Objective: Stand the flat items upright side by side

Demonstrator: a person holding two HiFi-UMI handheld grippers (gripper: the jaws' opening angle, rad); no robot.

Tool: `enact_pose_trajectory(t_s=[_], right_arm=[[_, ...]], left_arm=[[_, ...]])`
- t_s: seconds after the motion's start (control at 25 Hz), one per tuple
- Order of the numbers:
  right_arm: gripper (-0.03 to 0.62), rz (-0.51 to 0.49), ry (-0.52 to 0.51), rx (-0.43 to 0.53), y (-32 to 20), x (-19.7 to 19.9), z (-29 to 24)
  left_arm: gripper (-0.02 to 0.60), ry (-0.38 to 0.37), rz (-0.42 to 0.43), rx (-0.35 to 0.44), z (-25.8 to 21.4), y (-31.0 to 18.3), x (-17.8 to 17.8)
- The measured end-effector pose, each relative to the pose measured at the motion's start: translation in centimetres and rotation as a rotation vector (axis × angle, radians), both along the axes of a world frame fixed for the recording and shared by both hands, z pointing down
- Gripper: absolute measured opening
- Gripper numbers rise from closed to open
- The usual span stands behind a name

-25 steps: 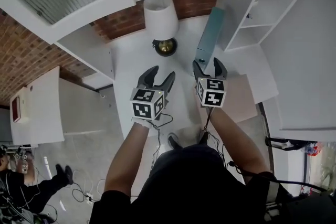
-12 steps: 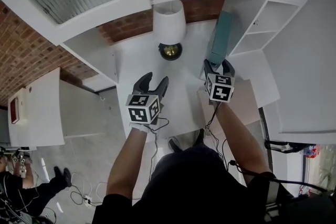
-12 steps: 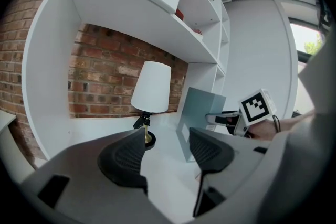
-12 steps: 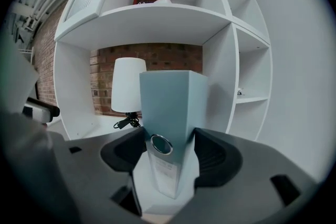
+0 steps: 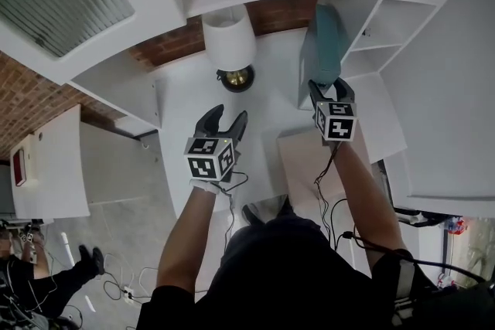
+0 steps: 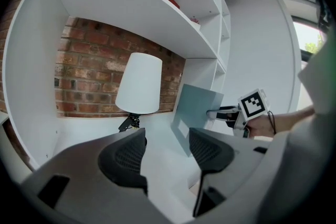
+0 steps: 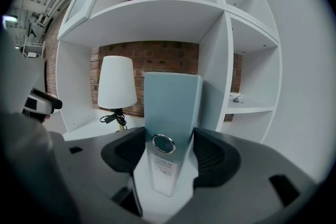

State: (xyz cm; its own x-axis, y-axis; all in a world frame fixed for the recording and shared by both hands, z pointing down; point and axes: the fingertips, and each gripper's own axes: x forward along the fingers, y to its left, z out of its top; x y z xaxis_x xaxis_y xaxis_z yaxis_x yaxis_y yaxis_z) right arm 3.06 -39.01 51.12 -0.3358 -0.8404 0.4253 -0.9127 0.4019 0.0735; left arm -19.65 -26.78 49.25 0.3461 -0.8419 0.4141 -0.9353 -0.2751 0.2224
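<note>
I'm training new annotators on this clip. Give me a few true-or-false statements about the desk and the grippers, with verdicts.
1. The binder stands upright on the desk. True.
2. The left gripper holds the lamp. False: its jaws are apart with nothing between them, and the lamp stands farther back.
3. A beige flat item lies on the desk. True.
4. The right gripper is empty. False: the binder's spine sits between its jaws, which have just been closing on it.
</note>
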Motion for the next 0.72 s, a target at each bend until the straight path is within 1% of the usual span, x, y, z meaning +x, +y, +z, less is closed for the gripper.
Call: enact_pose_trajectory(t_s=[0.24,0.48,0.56,0.72], right_arm=[[0.275,-0.026,0.007,0.013,-2.1,1.5,0.1],[0.273,-0.049,0.002,0.023,-4.2,2.2,0.2],[0.270,-0.035,0.001,0.024,-4.9,2.6,0.2],[0.262,0.024,-0.007,0.011,-5.6,4.0,0.4]], left_arm=[[0.258,-0.023,-0.012,-0.021,0.6,-0.6,0.9],[0.258,-0.033,0.006,-0.036,1.3,-0.9,2.1],[0.258,-0.038,0.009,-0.043,1.5,-1.0,2.2],[0.258,-0.036,0.002,-0.055,1.9,-1.0,2.0]])
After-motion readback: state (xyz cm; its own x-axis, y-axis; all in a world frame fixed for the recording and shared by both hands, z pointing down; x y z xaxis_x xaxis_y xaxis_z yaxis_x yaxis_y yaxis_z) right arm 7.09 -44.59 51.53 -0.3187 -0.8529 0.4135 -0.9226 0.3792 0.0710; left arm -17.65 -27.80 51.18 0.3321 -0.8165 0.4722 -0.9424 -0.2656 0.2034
